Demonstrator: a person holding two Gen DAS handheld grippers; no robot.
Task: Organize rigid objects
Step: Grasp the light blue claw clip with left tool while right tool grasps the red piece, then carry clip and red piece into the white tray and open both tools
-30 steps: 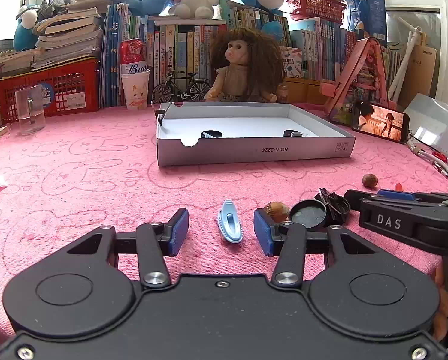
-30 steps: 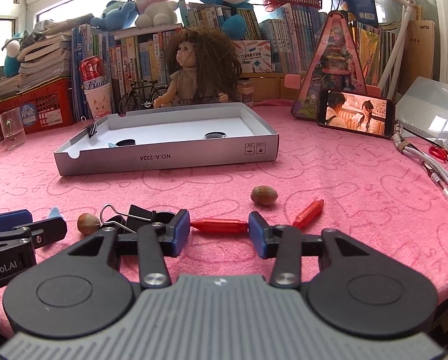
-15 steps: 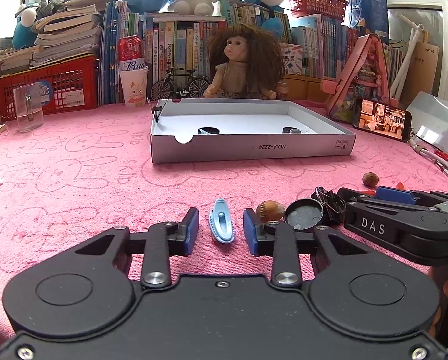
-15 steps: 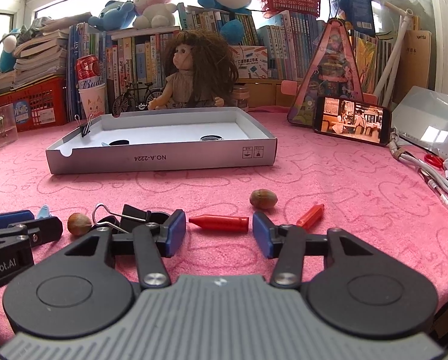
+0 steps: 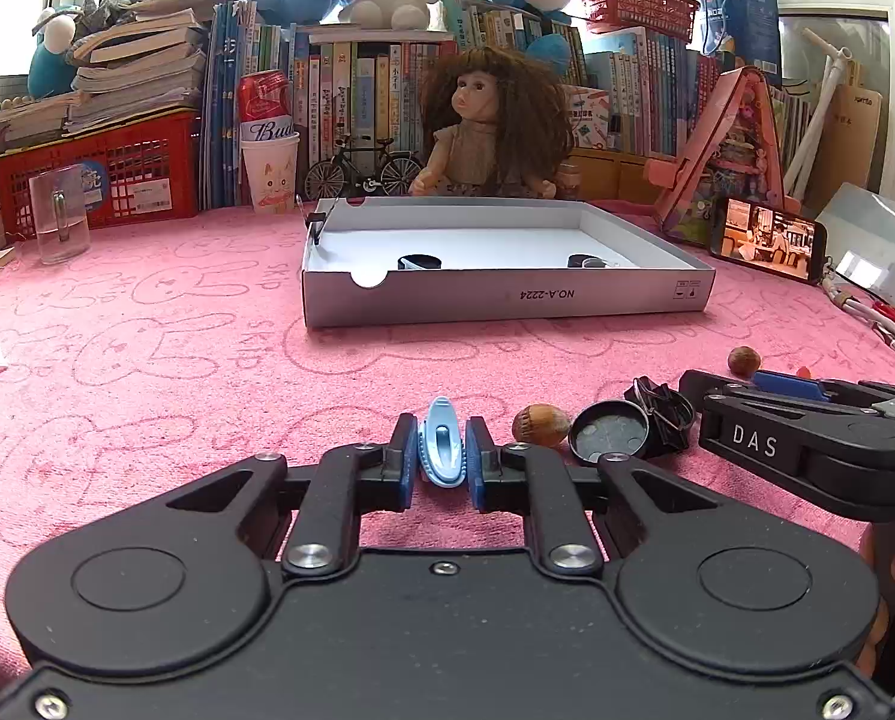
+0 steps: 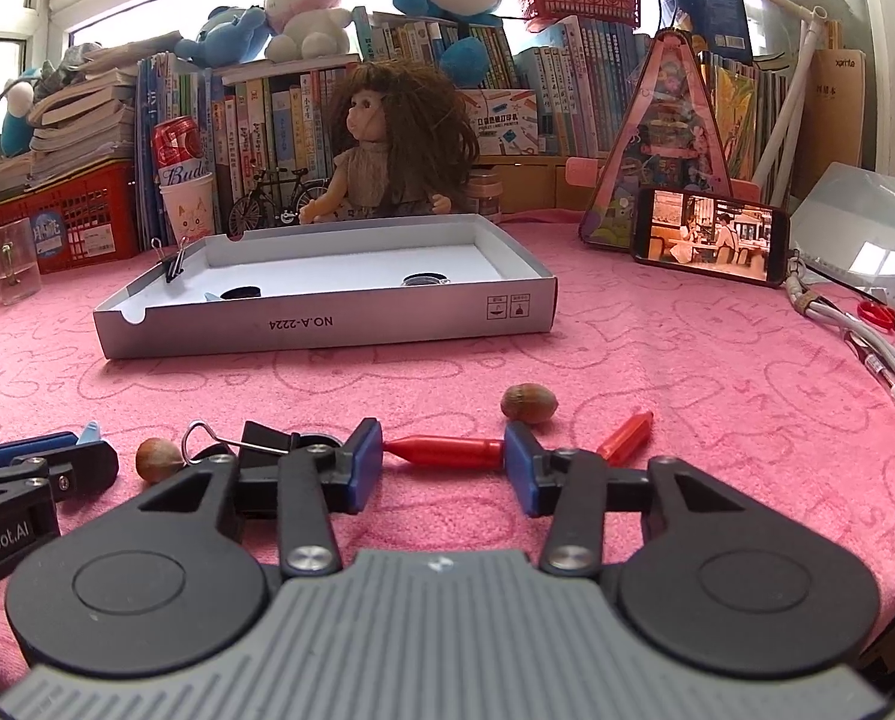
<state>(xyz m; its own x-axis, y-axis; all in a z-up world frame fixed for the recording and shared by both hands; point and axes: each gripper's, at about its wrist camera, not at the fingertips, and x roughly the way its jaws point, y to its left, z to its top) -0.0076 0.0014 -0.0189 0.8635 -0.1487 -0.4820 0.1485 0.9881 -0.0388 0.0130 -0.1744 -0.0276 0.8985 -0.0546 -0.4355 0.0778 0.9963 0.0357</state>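
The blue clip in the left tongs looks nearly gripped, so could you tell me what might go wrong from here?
1. The left tongs pinch the blue clip by its smooth curved sides; it may squirt out on lifting.
2. The nut and black round lid lie just beside the right pad and could get nudged.
3. The right tongs straddle the red piece lengthwise; closing might push it away.

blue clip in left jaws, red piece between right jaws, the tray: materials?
Blue clip: looks like moulded plastic, smooth with a slight sheen. Red piece: probably plastic too, glossy, tapered to a point. Tray: seems to be coated cardboard, matte grey outside, white inside, with printed lettering, folded walls and a cut notch.
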